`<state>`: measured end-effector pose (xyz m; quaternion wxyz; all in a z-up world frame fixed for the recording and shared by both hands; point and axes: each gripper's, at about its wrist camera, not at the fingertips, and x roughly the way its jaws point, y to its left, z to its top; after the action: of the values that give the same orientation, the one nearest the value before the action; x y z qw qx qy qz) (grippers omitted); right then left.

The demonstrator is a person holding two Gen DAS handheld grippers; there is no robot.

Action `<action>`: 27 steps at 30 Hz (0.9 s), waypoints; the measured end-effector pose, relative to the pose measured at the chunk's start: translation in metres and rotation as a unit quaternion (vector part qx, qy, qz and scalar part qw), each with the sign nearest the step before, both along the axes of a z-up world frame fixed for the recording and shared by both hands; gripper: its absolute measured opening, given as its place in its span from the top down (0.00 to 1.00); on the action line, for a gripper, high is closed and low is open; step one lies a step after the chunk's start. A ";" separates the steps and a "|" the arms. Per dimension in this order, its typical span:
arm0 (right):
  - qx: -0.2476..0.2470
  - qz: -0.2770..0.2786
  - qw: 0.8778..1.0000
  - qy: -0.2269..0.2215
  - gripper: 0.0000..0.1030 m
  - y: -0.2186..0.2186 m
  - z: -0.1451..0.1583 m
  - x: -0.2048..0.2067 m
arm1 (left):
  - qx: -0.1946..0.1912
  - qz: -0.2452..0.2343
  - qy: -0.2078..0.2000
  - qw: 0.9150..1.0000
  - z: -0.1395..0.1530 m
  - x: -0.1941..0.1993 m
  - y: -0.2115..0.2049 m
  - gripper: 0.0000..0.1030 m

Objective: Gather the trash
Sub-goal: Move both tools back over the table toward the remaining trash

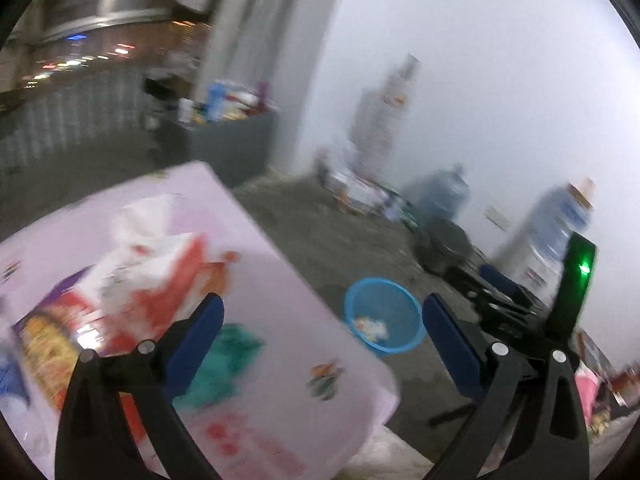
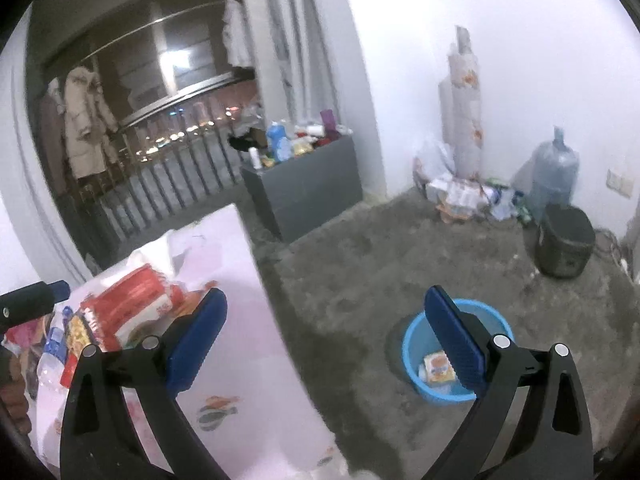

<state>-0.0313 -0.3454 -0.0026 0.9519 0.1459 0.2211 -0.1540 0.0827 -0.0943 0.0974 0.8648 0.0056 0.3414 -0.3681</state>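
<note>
Both jaws wide, empty; trash [image 2: 438, 366] below in blue basket [image 2: 412, 344].

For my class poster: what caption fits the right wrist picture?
Open, empty right claw above a blue bin holding trash.

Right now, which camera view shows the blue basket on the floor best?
The right wrist view: the blue basket is sharp there, with a printed packet visible inside, though one blue pad hides part of its rim. In the left wrist view the blue basket is unobstructed but blurred, so its contents stay unclear.
</note>
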 end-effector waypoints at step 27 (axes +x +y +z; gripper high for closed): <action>0.068 0.193 0.975 0.086 0.08 0.107 -0.016 0.033 | -0.018 0.128 -0.041 0.991 -0.065 -0.045 0.154 0.06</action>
<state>0.0021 -0.2382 -0.0190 0.9291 0.1511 0.3357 0.0362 0.0373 0.0592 0.0323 0.9181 -0.0382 0.2971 -0.2597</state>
